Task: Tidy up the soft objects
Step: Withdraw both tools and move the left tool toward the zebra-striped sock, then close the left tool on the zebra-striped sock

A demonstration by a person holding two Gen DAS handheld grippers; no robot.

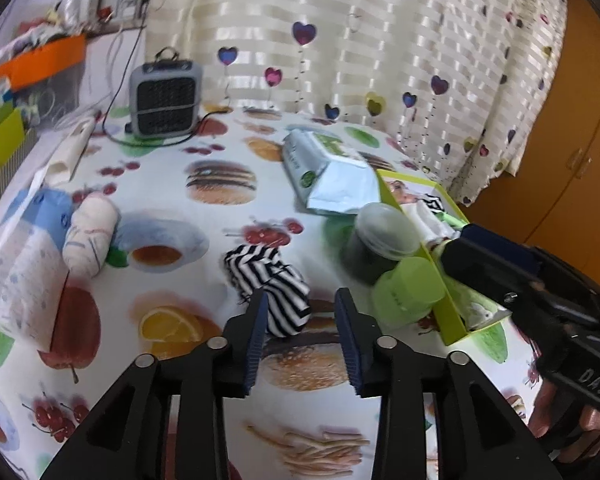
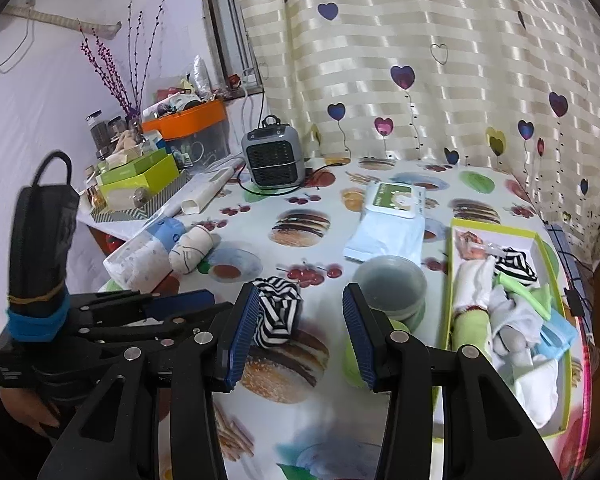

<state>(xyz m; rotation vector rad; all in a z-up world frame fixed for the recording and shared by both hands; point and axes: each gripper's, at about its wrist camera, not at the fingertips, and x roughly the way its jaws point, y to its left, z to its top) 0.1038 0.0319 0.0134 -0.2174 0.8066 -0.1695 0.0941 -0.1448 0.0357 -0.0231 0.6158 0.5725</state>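
A black-and-white striped cloth [image 1: 269, 285] lies bunched on the fruit-print tablecloth, just ahead of my left gripper [image 1: 302, 300], which is open and empty. It also shows in the right wrist view [image 2: 275, 309], beside my open right gripper [image 2: 300, 292]. A lime-green box [image 2: 544, 248] at the right holds several soft items, among them a striped cloth [image 2: 514, 266] and white cloths [image 2: 474, 280]. A rolled patterned cloth [image 1: 89, 236] and a soft white-blue pack [image 1: 24, 260] lie at the left.
A grey lidded tub [image 2: 392, 286] and a green cup [image 1: 410, 288] stand beside the box. A wet-wipes pack [image 2: 390, 220] lies behind them. A small grey heater [image 2: 273, 158] with its cable stands at the back. Cluttered shelf at the left; curtain behind.
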